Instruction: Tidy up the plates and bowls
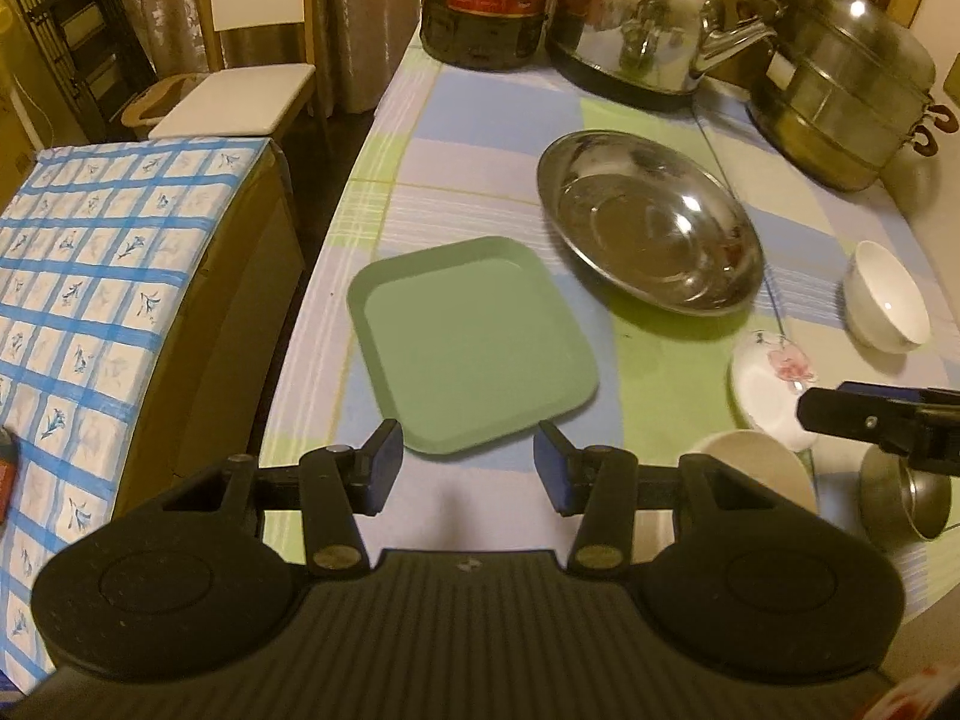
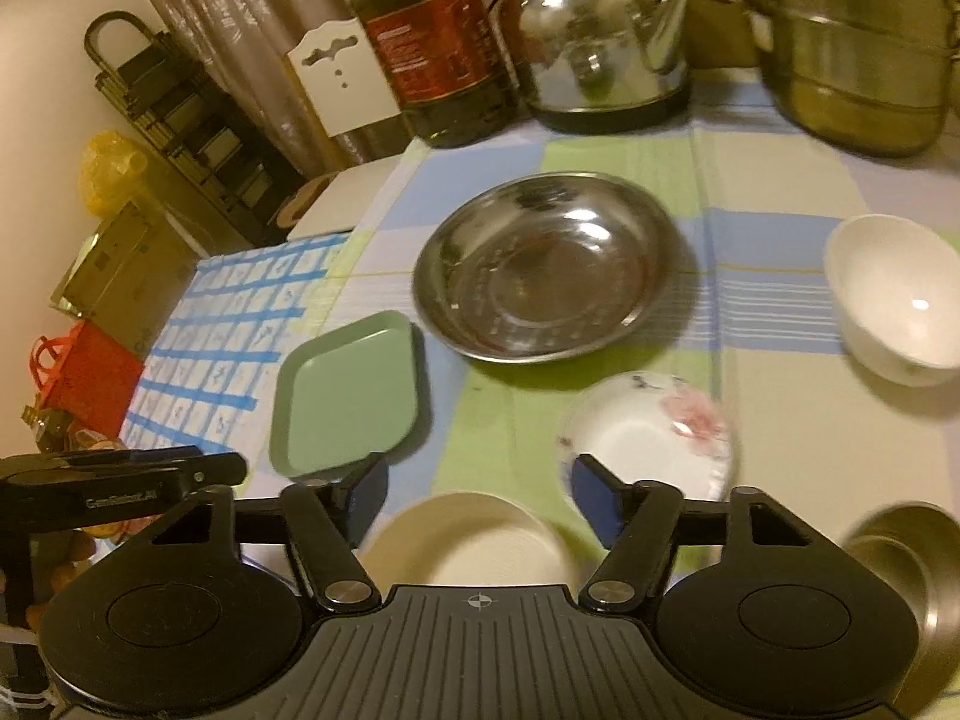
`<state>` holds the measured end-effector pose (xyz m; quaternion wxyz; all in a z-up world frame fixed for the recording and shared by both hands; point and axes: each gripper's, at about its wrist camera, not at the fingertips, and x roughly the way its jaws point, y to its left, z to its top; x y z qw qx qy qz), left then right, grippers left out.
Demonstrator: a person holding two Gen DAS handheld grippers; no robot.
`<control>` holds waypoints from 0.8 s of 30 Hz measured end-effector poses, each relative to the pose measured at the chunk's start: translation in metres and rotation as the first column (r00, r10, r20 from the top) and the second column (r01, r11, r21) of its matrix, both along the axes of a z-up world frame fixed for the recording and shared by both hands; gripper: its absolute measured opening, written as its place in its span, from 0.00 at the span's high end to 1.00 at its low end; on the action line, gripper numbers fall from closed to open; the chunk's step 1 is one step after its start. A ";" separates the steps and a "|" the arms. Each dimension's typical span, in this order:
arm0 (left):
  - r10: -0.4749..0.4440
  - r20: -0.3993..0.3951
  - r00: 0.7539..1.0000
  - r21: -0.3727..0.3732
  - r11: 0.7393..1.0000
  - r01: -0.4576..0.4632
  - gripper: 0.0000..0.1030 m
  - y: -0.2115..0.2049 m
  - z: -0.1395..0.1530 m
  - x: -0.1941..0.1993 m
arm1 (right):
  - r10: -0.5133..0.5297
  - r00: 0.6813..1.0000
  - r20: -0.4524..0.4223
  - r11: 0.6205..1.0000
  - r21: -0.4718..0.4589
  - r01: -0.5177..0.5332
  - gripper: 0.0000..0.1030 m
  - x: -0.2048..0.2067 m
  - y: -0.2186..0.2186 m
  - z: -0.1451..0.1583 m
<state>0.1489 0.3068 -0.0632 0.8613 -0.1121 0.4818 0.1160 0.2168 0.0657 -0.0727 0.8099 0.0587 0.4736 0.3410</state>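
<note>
While both tools gape empty, green plate (image 1: 474, 348) lies near the table (image 1: 372, 192) edge.

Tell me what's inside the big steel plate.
Nothing is visible inside the big steel plate: its shiny bottom shows only reflections. What is under it on the tablecloth is covered.
</note>
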 end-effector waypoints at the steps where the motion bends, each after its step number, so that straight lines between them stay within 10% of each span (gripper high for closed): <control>1: -0.001 -0.002 1.000 -0.002 1.000 0.001 0.57 0.003 -0.002 0.002 | 0.009 1.000 -0.010 1.000 0.004 -0.009 0.44 0.003 0.006 -0.004; 24: 0.035 -0.075 0.997 -0.038 0.999 -0.038 0.72 0.058 -0.059 0.051 | 0.090 0.995 -0.054 0.993 -0.074 -0.093 0.68 0.062 0.109 -0.055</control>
